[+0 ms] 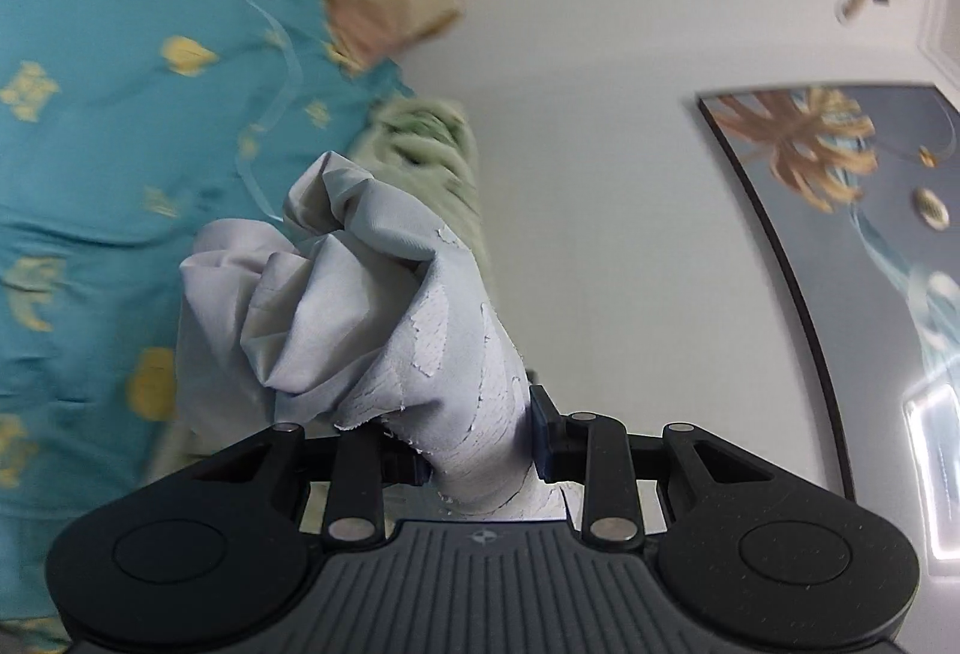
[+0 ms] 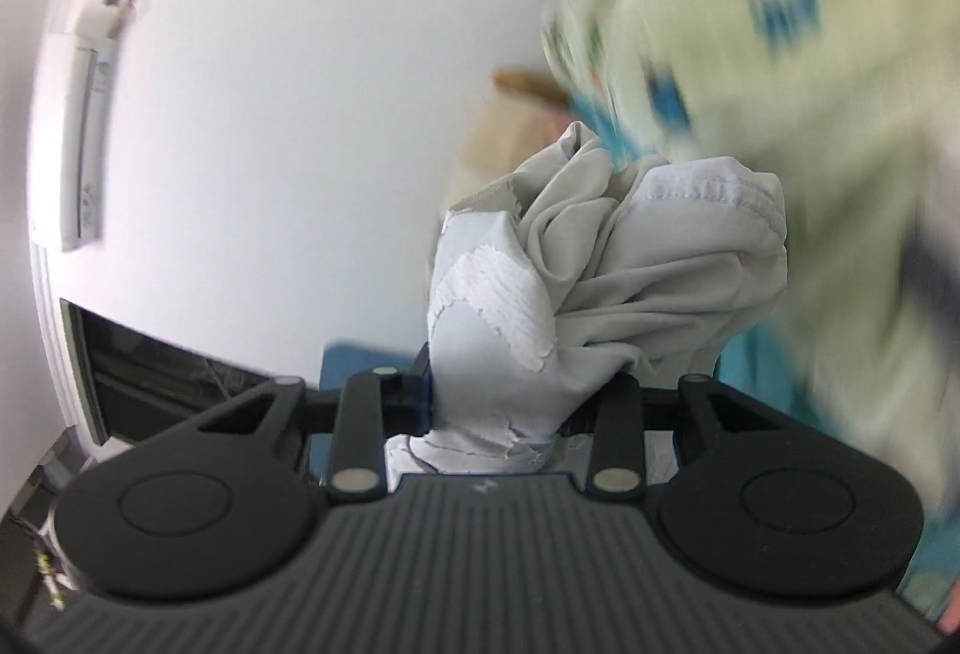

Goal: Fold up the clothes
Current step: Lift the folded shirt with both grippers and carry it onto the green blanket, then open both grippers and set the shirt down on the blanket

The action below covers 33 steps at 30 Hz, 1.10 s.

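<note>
A pale grey garment [image 1: 360,306] with a cracked white print is bunched up between the jaws of my left gripper [image 1: 480,444], which is shut on it. In the right wrist view the same grey garment [image 2: 576,282] shows a stitched hem and a peeling white patch. My right gripper [image 2: 504,408] is shut on that bunch. Both grippers point upward toward the walls. A light green patterned cloth [image 2: 780,84] hangs blurred to the right of the right gripper. It also shows as a green patterned cloth [image 1: 432,144] behind the grey bunch in the left wrist view.
A person in a teal top with gold motifs [image 1: 120,144] fills the left of the left wrist view. A framed picture [image 1: 852,246] hangs on the white wall. A wall-mounted unit [image 2: 90,138] and a dark screen [image 2: 156,384] sit on the left in the right wrist view.
</note>
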### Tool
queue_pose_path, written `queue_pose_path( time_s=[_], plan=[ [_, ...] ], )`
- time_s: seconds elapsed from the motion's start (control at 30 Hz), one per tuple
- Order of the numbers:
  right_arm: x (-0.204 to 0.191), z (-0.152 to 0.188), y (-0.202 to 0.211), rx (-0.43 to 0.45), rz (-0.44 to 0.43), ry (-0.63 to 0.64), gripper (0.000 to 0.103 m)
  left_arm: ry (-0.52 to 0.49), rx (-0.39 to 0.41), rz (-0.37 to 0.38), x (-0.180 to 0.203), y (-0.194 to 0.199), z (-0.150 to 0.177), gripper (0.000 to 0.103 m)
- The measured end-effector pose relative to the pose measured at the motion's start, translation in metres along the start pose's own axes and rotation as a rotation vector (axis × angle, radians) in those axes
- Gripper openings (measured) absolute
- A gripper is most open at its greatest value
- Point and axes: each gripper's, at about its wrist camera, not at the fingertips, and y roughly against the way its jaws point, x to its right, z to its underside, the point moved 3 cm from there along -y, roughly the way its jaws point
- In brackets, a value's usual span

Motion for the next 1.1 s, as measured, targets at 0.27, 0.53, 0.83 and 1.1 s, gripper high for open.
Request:
queue_pose_path(
  time_s=[0.27,0.53,0.83,1.1],
  plan=[
    [-0.005,-0.133,0.052,0.190,-0.003,0.198,0.039,-0.118,-0.151,0.138,0.046,-0.125,0.060,0.033],
    [0.090,-0.153,0.074,0.134,0.302,0.162,0.039,-0.148,-0.312,0.063,-0.026,-0.177,0.123,0.033],
    [0.111,-0.132,0.076,0.114,0.420,0.176,0.046,-0.280,-0.397,-0.036,-0.052,-0.181,0.159,0.047],
    [0.070,-0.101,0.128,0.179,0.459,0.299,0.080,-0.509,-0.349,-0.150,-0.025,-0.139,0.157,0.085]
  ],
)
